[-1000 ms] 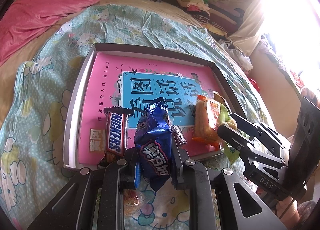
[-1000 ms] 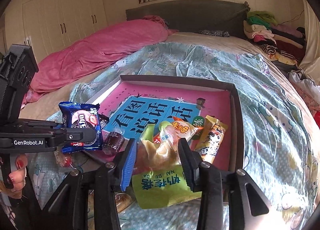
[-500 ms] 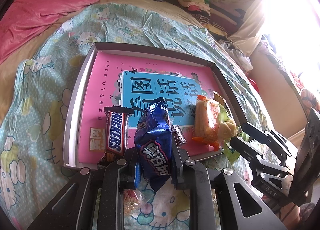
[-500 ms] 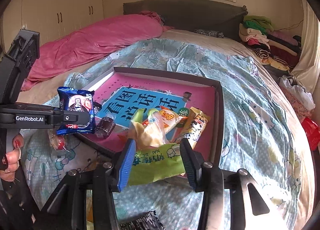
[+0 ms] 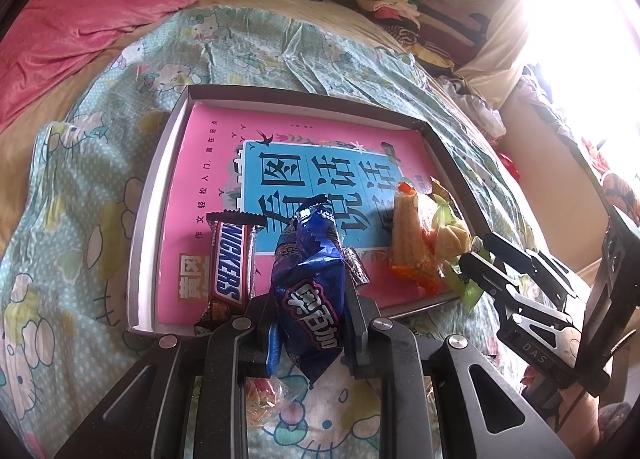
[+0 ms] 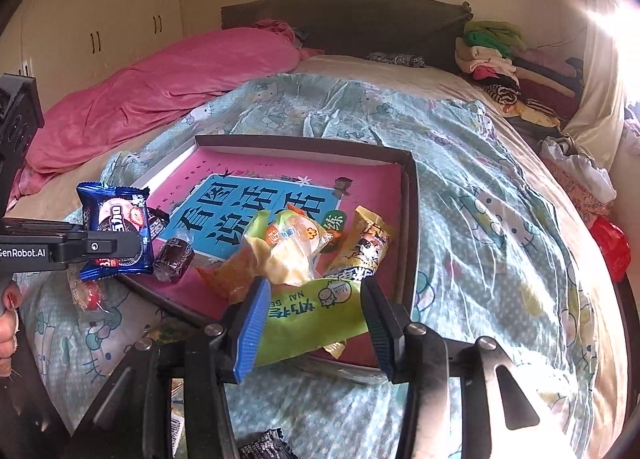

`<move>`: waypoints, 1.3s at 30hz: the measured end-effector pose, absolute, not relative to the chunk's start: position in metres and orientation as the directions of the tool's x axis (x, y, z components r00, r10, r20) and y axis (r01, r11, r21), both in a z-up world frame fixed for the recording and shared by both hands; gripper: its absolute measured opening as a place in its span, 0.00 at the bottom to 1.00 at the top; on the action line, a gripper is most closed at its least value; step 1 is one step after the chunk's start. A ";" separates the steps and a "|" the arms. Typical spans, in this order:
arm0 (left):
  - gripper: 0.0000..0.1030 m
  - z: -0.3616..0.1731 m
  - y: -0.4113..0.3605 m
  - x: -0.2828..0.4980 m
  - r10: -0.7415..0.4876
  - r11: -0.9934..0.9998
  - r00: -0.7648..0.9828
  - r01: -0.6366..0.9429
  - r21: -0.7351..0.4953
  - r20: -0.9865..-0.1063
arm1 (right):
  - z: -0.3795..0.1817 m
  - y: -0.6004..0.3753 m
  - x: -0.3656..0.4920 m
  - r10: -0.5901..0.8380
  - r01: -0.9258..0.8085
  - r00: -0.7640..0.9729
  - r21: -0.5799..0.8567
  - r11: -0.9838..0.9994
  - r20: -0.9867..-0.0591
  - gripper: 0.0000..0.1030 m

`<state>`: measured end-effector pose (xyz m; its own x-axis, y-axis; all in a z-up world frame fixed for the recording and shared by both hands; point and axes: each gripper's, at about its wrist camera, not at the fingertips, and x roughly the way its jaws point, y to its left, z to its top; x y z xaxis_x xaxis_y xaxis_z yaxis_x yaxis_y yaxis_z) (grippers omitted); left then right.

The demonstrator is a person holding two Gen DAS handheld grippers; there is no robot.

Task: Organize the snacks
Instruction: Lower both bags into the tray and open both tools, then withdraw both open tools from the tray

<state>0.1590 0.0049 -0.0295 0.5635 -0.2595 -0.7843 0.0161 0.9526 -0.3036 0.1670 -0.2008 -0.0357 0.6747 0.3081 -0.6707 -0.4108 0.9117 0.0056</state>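
My left gripper (image 5: 308, 299) is shut on a blue cookie pack (image 5: 310, 291) held over the near edge of the shallow box (image 5: 138, 219) with a pink book inside; the pack also shows in the right wrist view (image 6: 116, 233). A Snickers bar (image 5: 230, 263) lies in the box beside it. My right gripper (image 6: 312, 311) is open, its fingers either side of a green snack bag (image 6: 308, 311) lying over the box's near rim. A clear yellow snack pack (image 6: 286, 249) and a yellow wrapped bar (image 6: 360, 247) lie just beyond.
A small dark candy (image 6: 174, 259) sits in the box. A red-and-clear candy (image 6: 86, 295) and a black packet (image 6: 266, 449) lie on the bedsheet outside it. A pink quilt (image 6: 160, 99) and piled clothes (image 6: 504, 55) lie at the head of the bed.
My right gripper drew back from the snack pile and came forward again, now straddling the green bag with wider jaws. My left gripper kept still with the blue pack.
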 end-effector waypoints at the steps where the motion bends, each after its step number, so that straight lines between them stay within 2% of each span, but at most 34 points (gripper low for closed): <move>1: 0.25 -0.029 0.005 0.158 -0.258 0.953 0.564 0.016 -0.302 -0.784 | -0.036 -0.201 0.168 0.307 -0.408 0.675 0.008 0.913 -0.671 0.46; 4: 0.30 -0.028 0.005 0.159 -0.257 0.954 0.563 0.016 -0.301 -0.785 | -0.036 -0.203 0.171 0.298 -0.394 0.680 0.010 0.919 -0.669 0.47; 12: 0.35 -0.026 0.004 0.159 -0.258 0.954 0.563 0.021 -0.299 -0.785 | -0.037 -0.206 0.174 0.284 -0.374 0.690 0.008 0.928 -0.666 0.50; 15: 0.40 -0.025 0.004 0.158 -0.257 0.955 0.565 0.025 -0.295 -0.784 | -0.038 -0.207 0.175 0.275 -0.364 0.694 0.005 0.931 -0.666 0.54; 26: 0.56 -0.013 0.002 0.155 -0.242 0.961 0.593 0.039 -0.273 -0.768 | -0.036 -0.213 0.177 0.272 -0.344 0.704 0.020 0.939 -0.656 0.54; 31: 0.58 -0.008 0.000 0.153 -0.231 0.965 0.606 0.045 -0.257 -0.761 | -0.033 -0.215 0.175 0.274 -0.335 0.711 0.031 0.942 -0.647 0.54; 33: 0.60 -0.007 0.000 0.153 -0.233 0.965 0.611 0.052 -0.256 -0.757 | -0.031 -0.217 0.174 0.278 -0.335 0.717 0.034 0.941 -0.639 0.55; 35: 0.67 -0.006 -0.001 0.152 -0.235 0.966 0.614 0.058 -0.254 -0.753 | -0.029 -0.218 0.173 0.282 -0.333 0.723 0.039 0.942 -0.631 0.55; 39: 0.69 -0.004 -0.002 0.152 -0.247 0.963 0.615 0.070 -0.261 -0.749 | -0.026 -0.218 0.172 0.288 -0.336 0.729 0.043 0.941 -0.620 0.56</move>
